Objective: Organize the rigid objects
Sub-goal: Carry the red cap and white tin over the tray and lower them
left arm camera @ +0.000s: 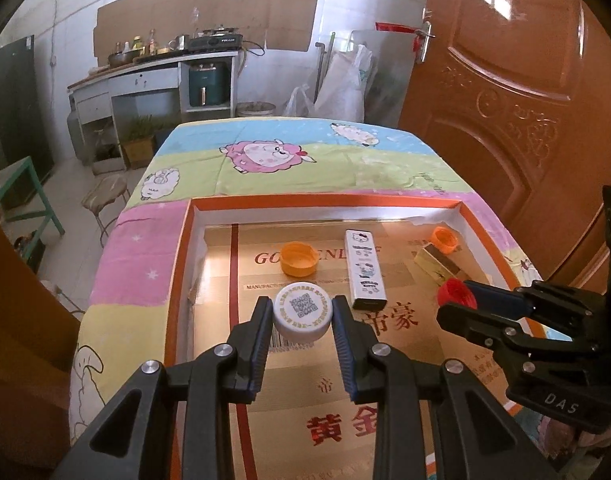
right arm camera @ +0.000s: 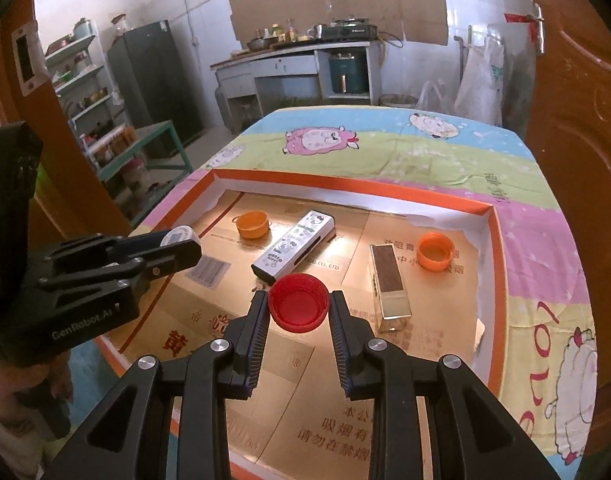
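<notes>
Both caps clamped; red cap [left arm camera: 457, 296] half-hidden behind right gripper [left arm camera: 451, 306].

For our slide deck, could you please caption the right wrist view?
Right gripper grips a red cap over the orange-rimmed tray; left gripper holds a white cap.

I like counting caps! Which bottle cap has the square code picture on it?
The white cap, pinched in the left gripper. The red cap and two orange ones are plain.
</notes>
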Demonstrator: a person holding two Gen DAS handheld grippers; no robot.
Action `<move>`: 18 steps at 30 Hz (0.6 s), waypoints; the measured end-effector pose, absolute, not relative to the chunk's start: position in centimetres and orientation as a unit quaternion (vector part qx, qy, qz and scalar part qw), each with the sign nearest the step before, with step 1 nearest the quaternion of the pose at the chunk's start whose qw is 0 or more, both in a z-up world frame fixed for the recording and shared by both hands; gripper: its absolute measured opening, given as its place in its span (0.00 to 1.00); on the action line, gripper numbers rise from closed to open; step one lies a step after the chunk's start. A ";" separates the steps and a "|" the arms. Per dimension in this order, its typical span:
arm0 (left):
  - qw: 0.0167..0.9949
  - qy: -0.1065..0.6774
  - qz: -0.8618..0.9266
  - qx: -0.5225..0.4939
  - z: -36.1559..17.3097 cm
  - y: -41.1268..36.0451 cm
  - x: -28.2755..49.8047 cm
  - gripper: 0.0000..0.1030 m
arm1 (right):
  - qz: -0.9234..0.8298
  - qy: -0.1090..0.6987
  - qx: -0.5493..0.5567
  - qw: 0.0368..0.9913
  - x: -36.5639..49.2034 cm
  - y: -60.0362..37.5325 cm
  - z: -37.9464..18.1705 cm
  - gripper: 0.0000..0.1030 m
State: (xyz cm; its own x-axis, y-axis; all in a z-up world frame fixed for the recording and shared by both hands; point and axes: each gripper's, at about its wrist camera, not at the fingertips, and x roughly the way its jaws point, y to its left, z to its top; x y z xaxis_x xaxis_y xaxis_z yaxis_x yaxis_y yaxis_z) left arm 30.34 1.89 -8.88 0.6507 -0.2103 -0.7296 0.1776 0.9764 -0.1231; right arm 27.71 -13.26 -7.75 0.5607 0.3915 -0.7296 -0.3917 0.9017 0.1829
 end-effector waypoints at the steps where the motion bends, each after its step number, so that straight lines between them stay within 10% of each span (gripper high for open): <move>1: 0.908 0.405 -0.105 -0.020 -8.9 1.9 30.5 0.30 | 0.222 0.414 -0.001 0.883 27.8 -13.2 -7.9 0.30; 18: 0.900 0.425 -0.099 -0.019 -10.6 2.1 32.4 0.30 | 0.212 0.441 -0.019 0.872 30.3 -12.1 -9.9 0.30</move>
